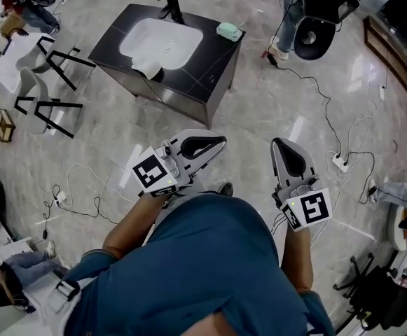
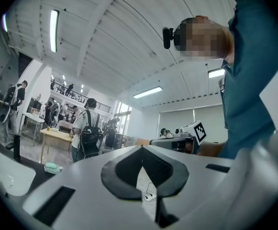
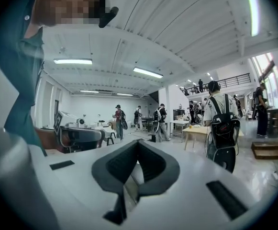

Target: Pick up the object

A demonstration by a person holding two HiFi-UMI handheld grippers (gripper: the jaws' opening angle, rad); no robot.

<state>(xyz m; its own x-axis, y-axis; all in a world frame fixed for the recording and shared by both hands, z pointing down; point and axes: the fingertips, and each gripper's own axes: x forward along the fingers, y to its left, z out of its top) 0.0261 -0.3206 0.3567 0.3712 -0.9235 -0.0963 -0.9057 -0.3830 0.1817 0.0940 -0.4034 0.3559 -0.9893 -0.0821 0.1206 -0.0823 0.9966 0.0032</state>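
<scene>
Above the floor, well short of the black worktop, the left hand-held gripper and the right hand-held gripper are held side by side in front of the person's chest. Each has its jaws pressed together at the tips, with nothing between them. On the worktop's far right corner, beside the white sink and well apart from both grippers, lies a small green object, and a tap stands behind the sink.
</scene>
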